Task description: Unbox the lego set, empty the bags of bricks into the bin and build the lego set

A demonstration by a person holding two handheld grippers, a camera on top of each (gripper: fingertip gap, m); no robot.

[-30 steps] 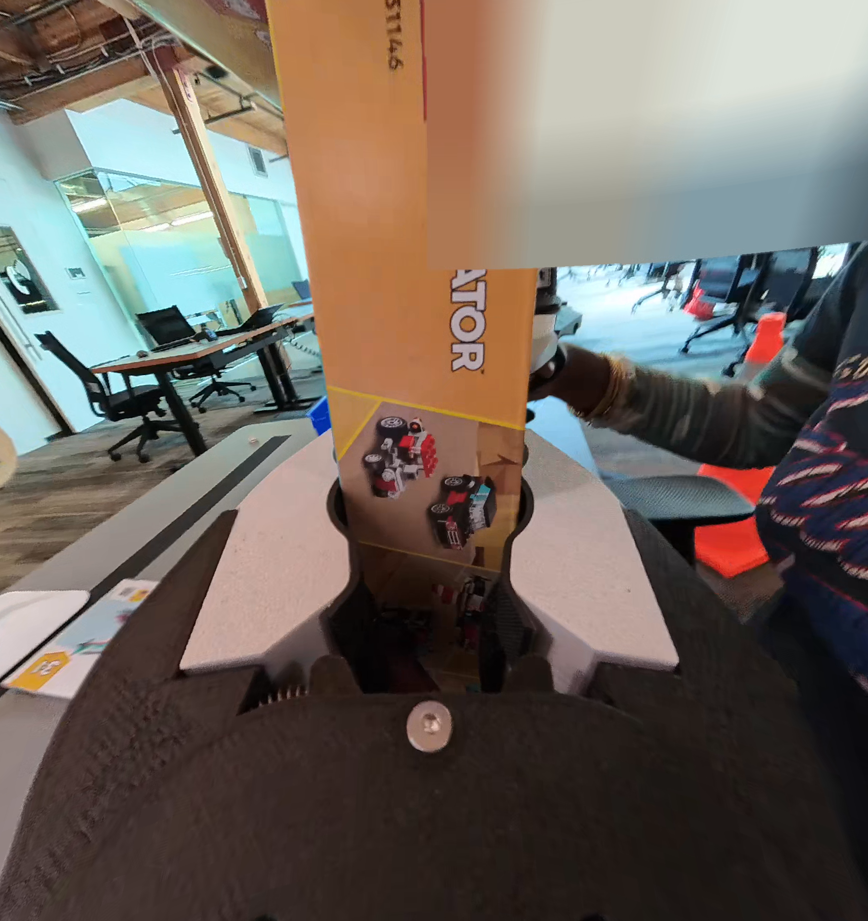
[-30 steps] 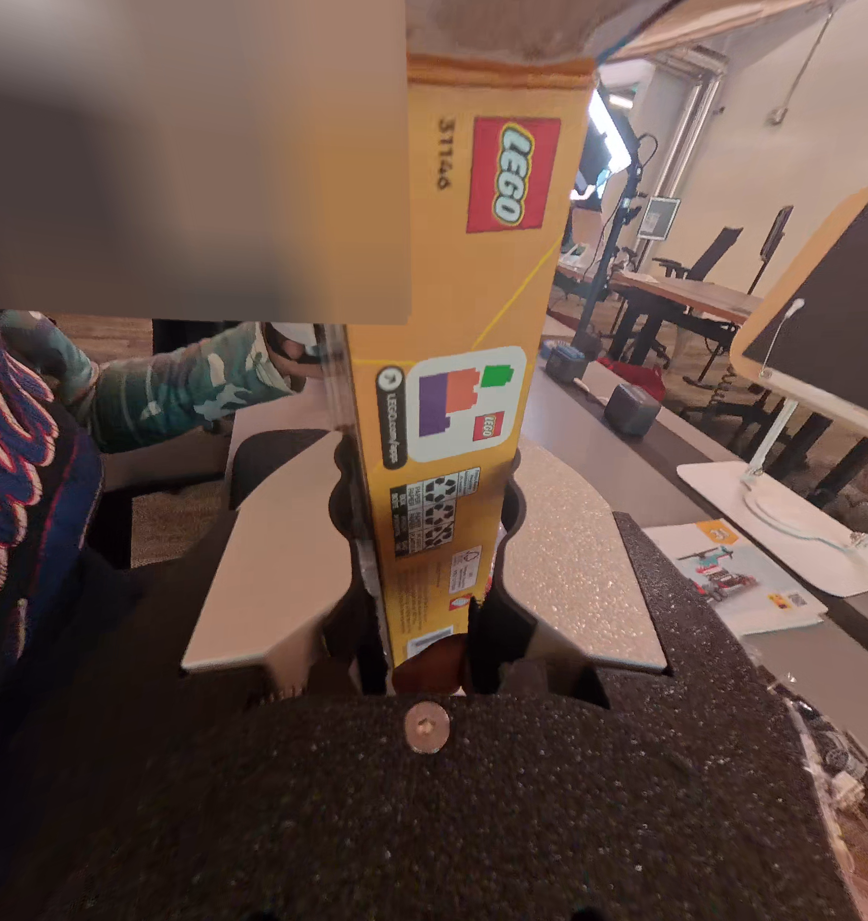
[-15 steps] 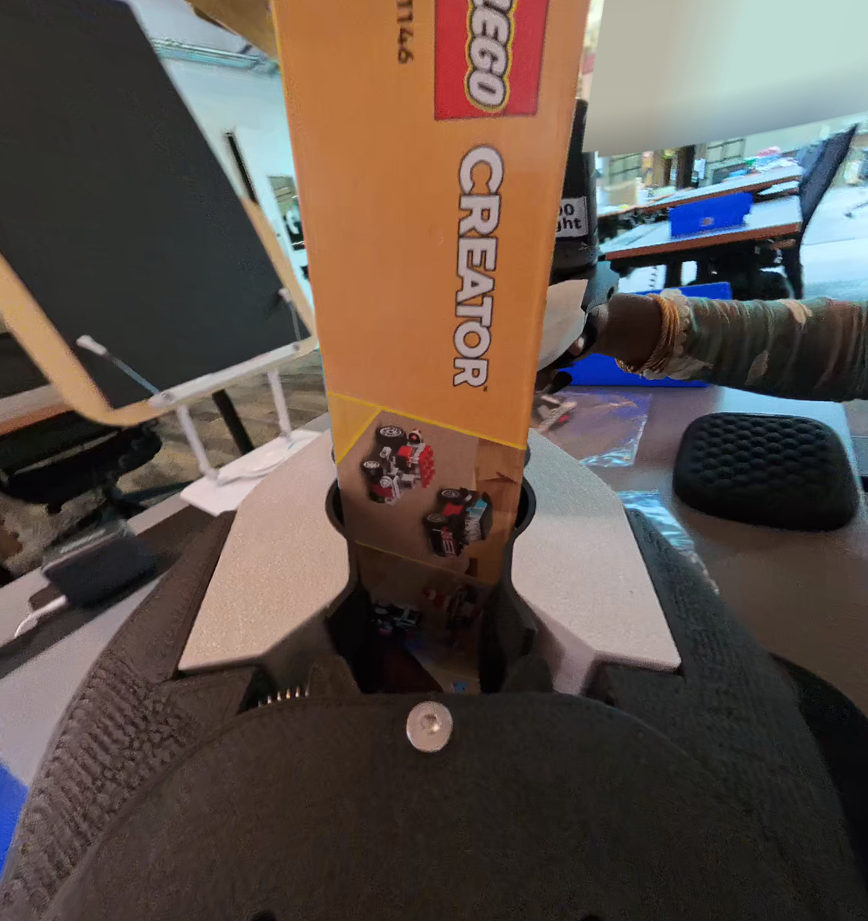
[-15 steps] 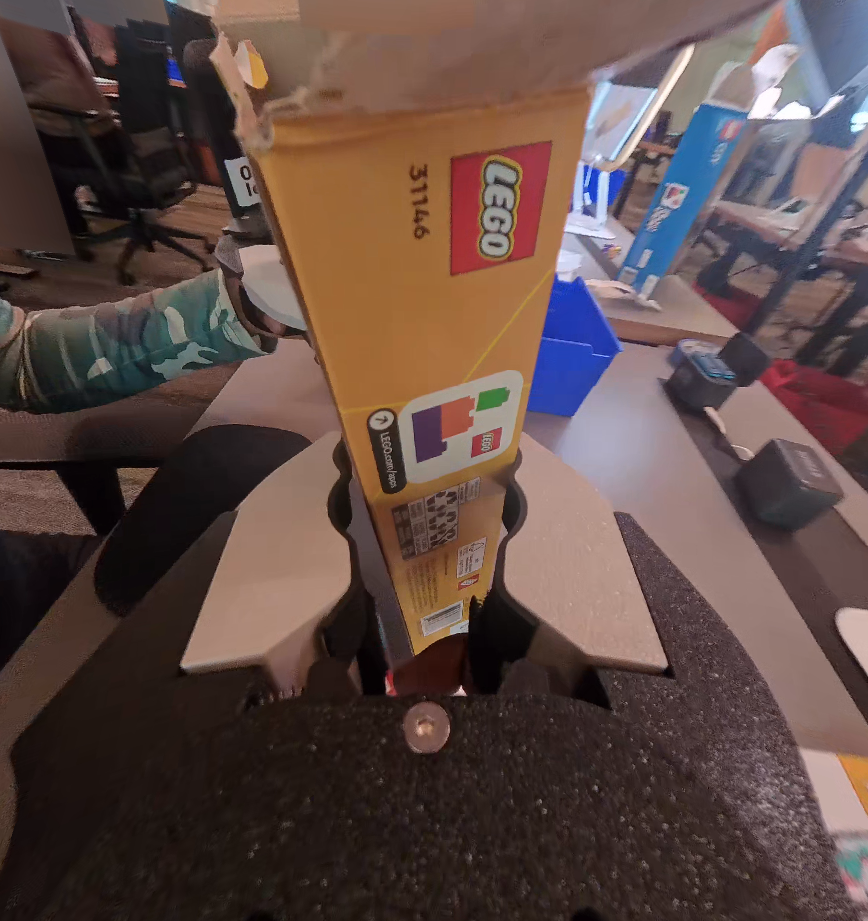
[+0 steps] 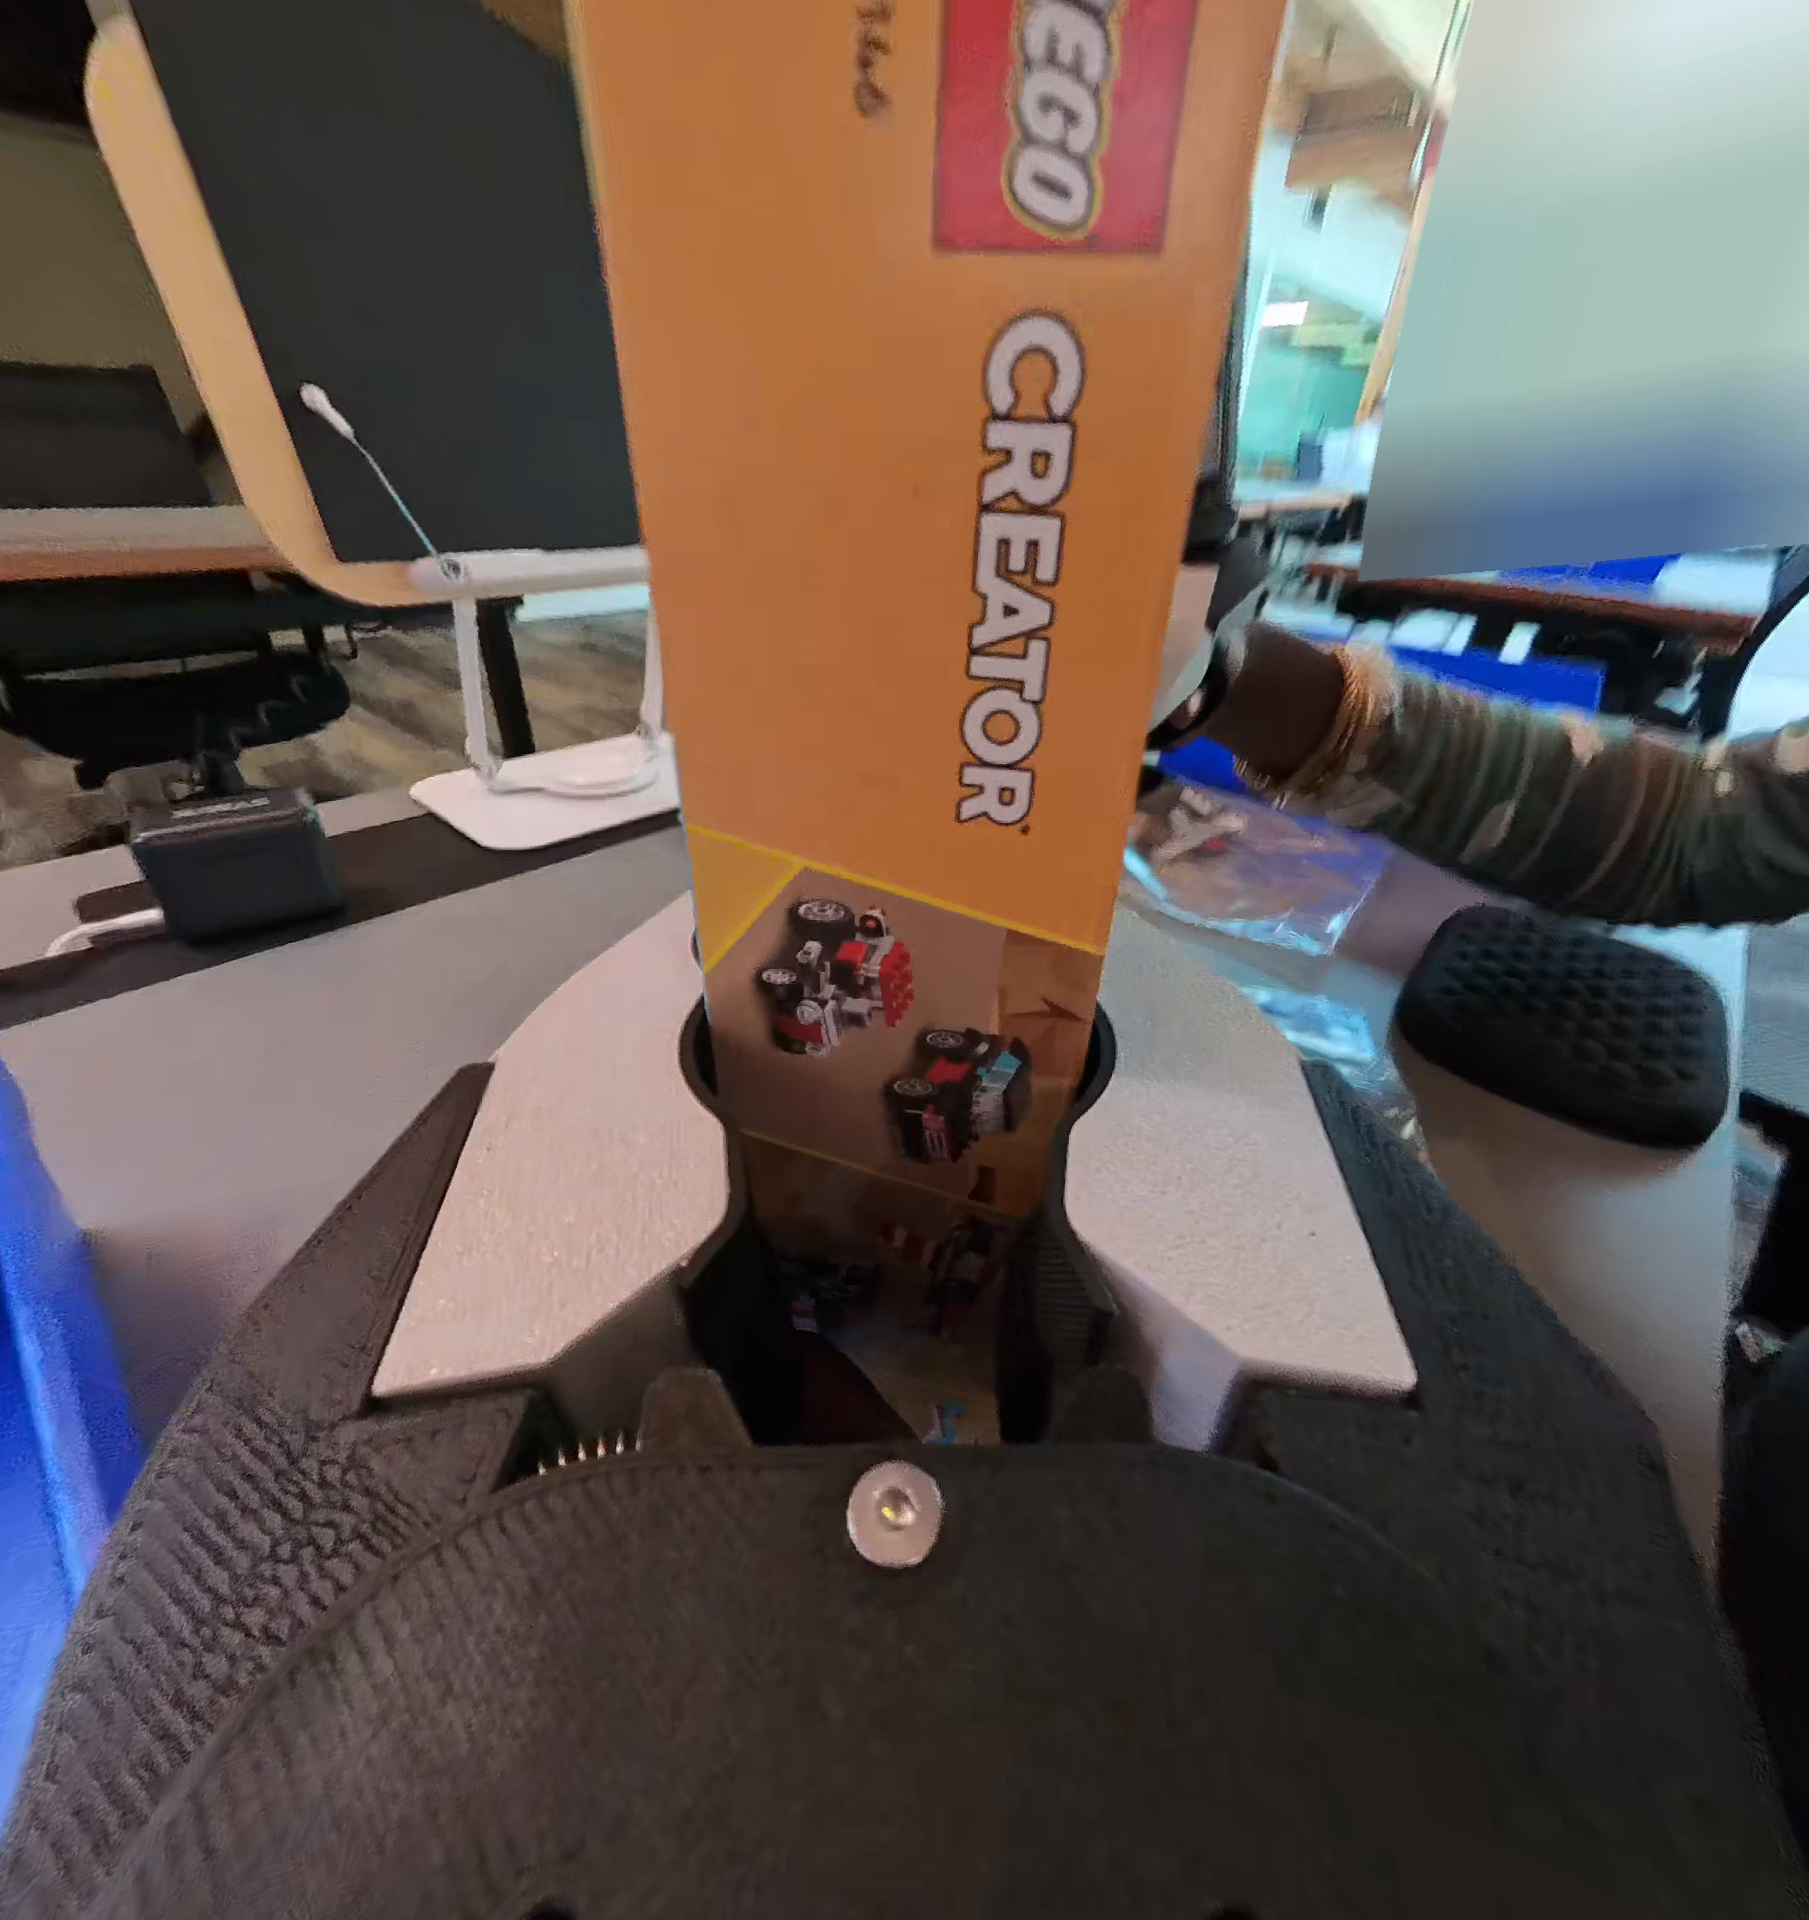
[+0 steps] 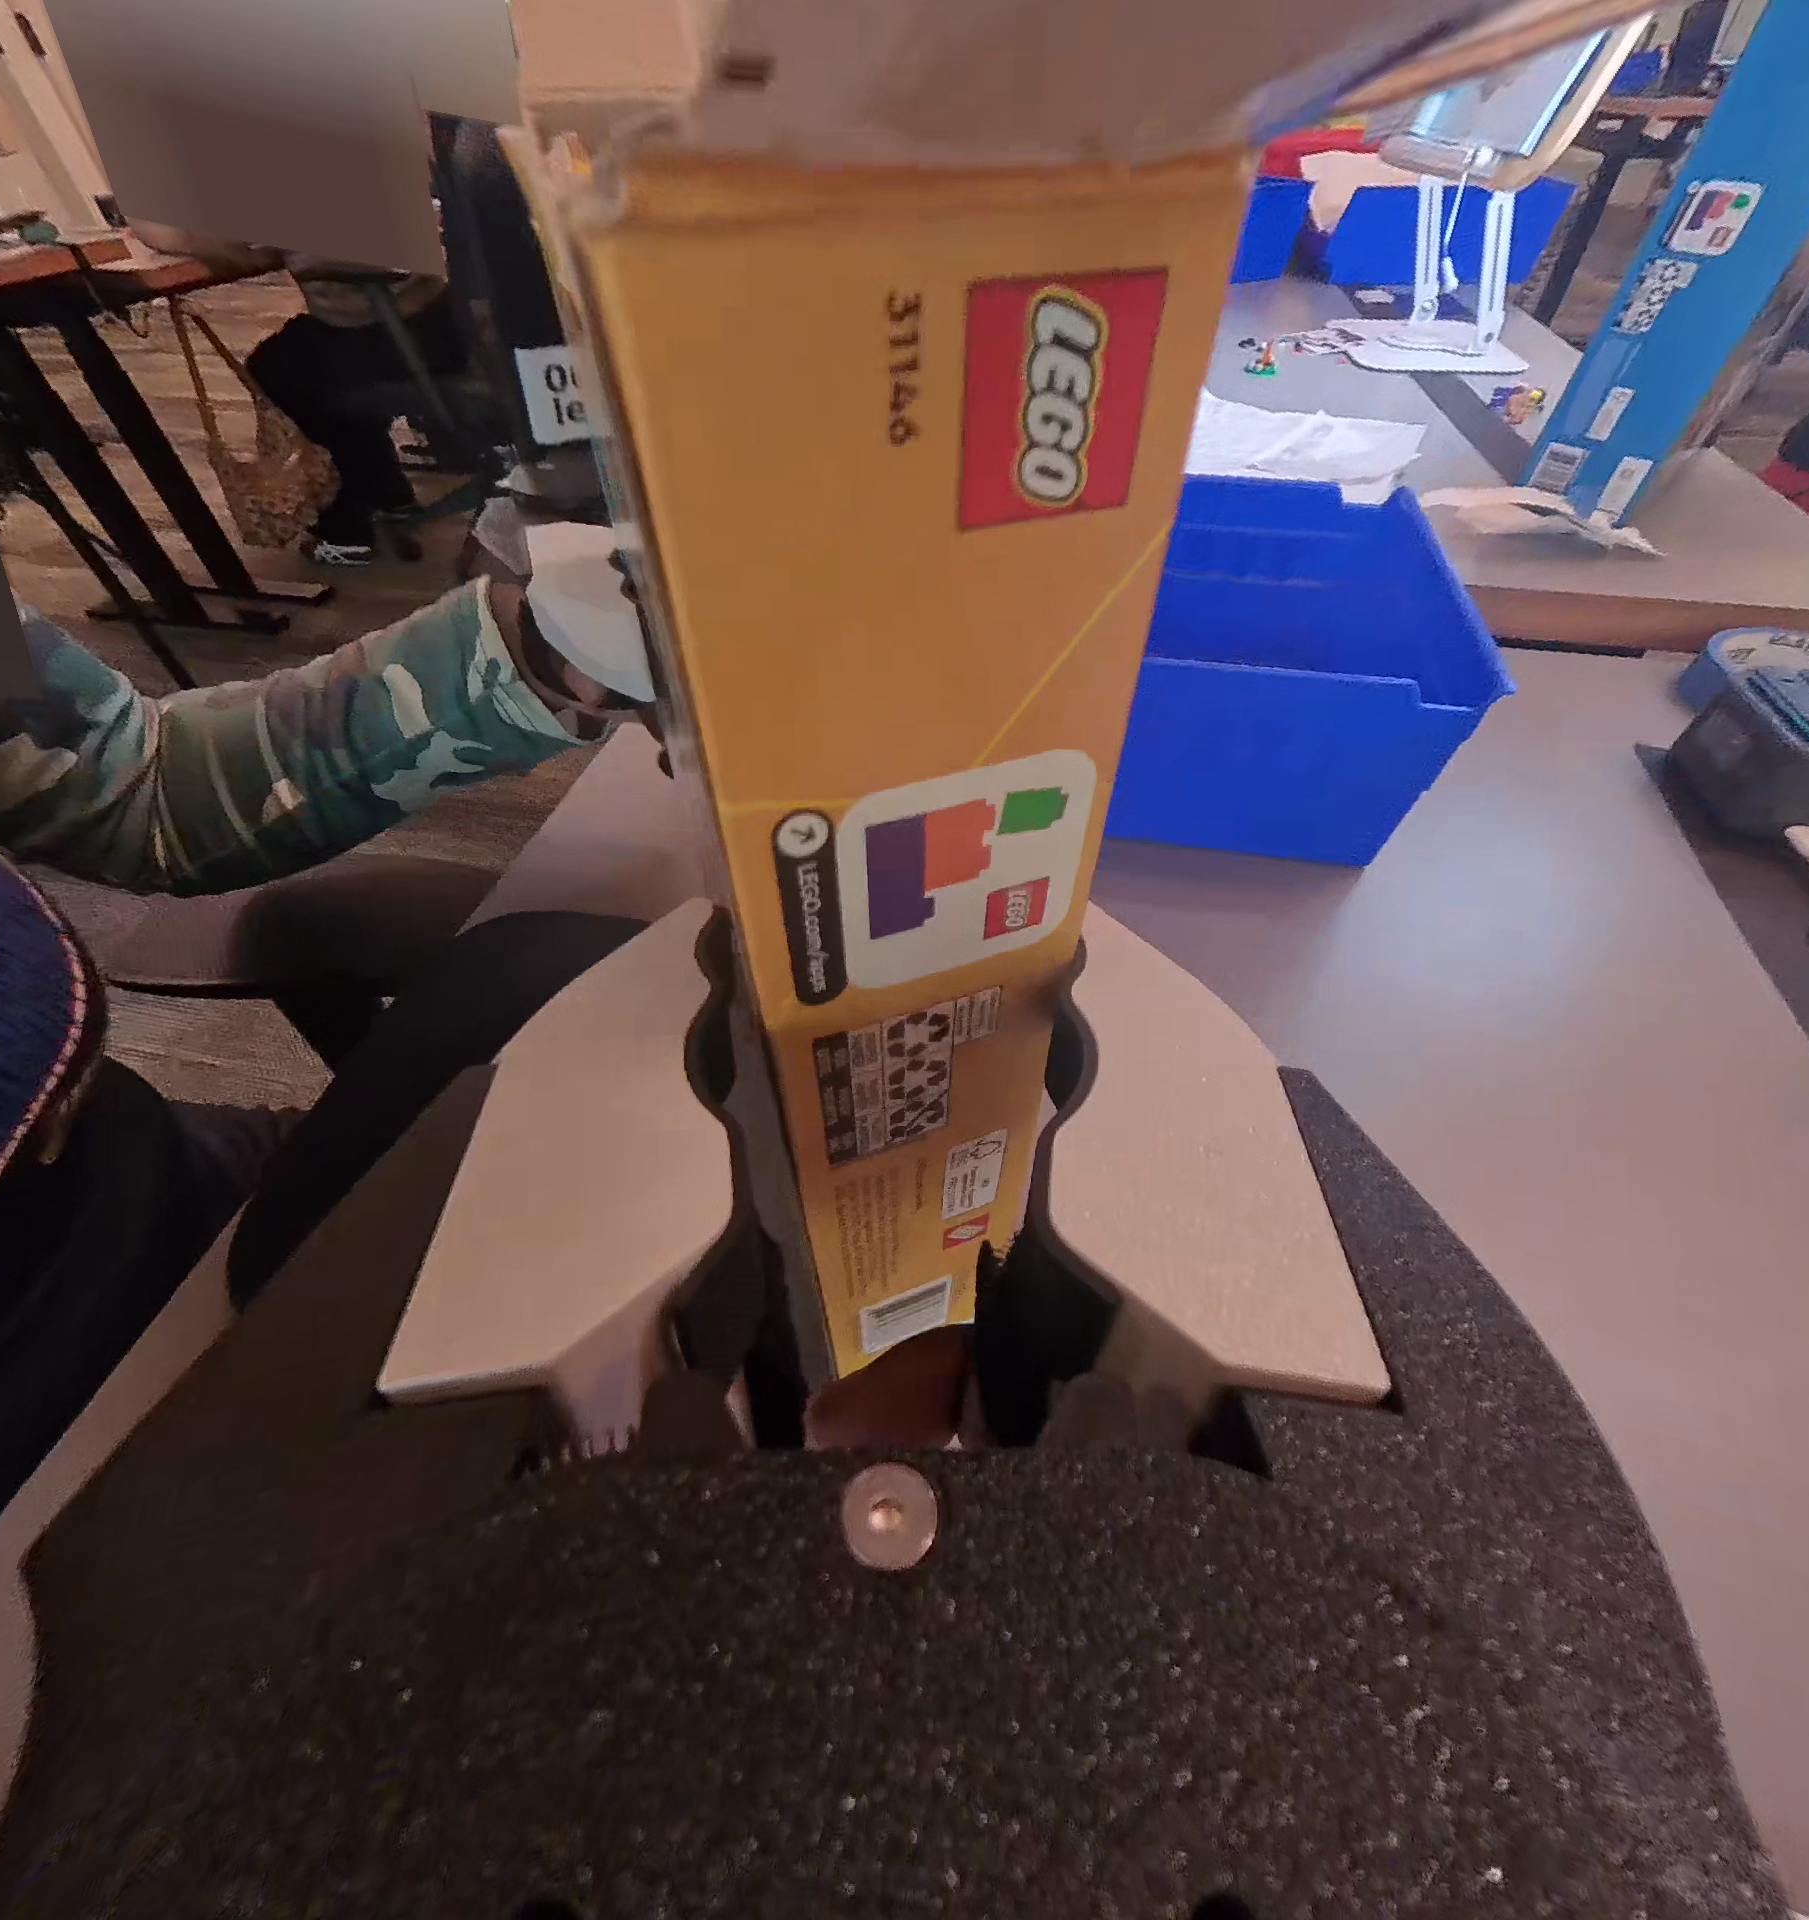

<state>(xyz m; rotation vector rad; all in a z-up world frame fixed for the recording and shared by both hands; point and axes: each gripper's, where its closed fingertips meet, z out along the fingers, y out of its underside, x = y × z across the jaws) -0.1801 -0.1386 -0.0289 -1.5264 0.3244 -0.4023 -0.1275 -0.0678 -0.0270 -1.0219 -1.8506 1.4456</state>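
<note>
Gripping yellow lego box, left gripper, right gripper, red logo patch, printed labels

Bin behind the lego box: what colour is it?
Blue; the bin shows best in the right wrist view.

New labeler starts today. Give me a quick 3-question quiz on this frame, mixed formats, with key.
1. True or false: only the left gripper is shut on the yellow box.
2. Multiple choice. In the right wrist view, the blue bin on the grey table is: A) right of the box, B) left of the box, C) inside the box.
3. Fill in: in the left wrist view, the clear plastic bags lie on the table to the ____ of the box.

Key
1. False: the right gripper clamps the box too, one at each end.
2. A
3. right
</note>
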